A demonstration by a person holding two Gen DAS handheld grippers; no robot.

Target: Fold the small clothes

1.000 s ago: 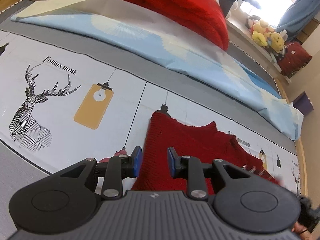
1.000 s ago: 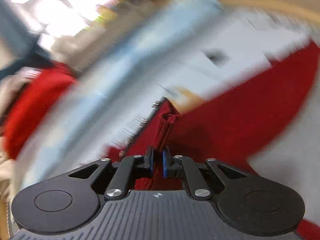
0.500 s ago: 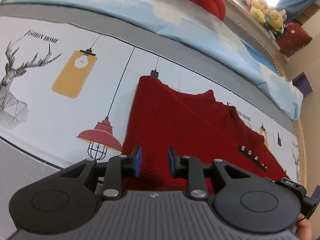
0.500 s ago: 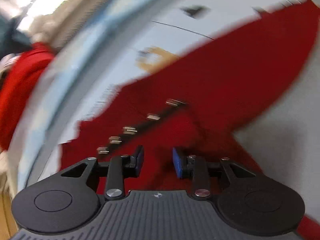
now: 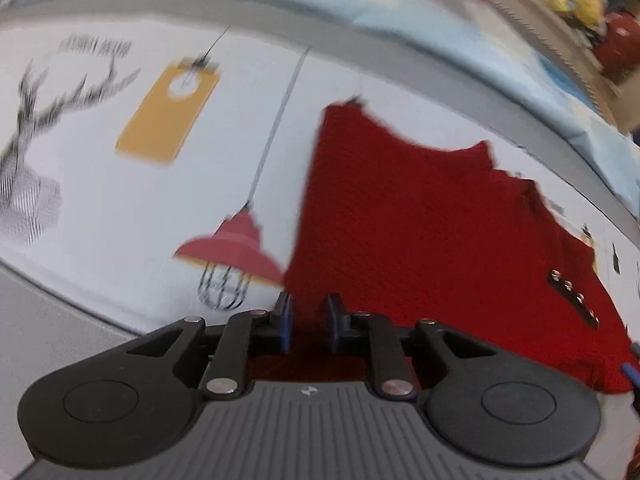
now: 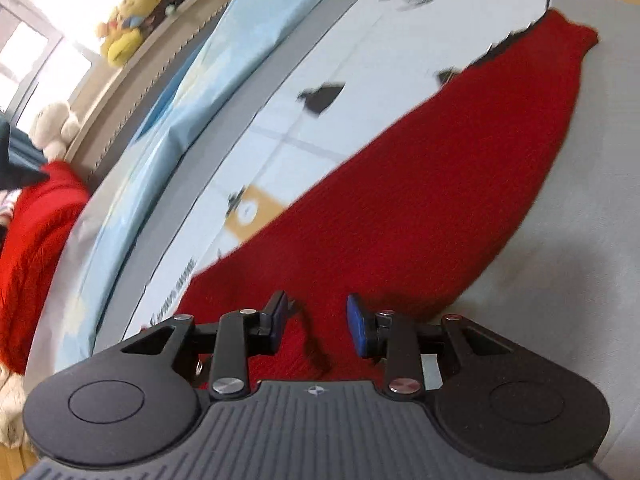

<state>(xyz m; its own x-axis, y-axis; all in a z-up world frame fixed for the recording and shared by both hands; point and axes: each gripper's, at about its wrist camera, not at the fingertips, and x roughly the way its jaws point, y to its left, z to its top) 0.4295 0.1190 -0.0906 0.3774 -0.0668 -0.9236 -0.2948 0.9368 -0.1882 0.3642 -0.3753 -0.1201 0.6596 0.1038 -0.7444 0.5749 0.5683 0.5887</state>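
A small red knit garment [image 5: 420,216] lies flat on the printed white sheet [image 5: 120,200]; a dark strip with metal snaps [image 5: 572,298] runs along its right side. My left gripper [image 5: 308,326] is open and empty, its jaws low over the garment's near left edge. In the right wrist view the same red garment [image 6: 400,208] stretches away to the upper right. My right gripper [image 6: 318,324] is open and empty just above the garment's near end.
A light blue folded sheet [image 5: 400,12] lies along the far side of the bed. A red blanket [image 6: 32,248] and plush toys [image 6: 124,28] sit beyond it. Grey mattress cover [image 6: 580,200] borders the garment on the right.
My right gripper has let go of the garment, opened wide and swung toward its other end. My left gripper has stayed open and moved slightly lower over the garment's left edge.
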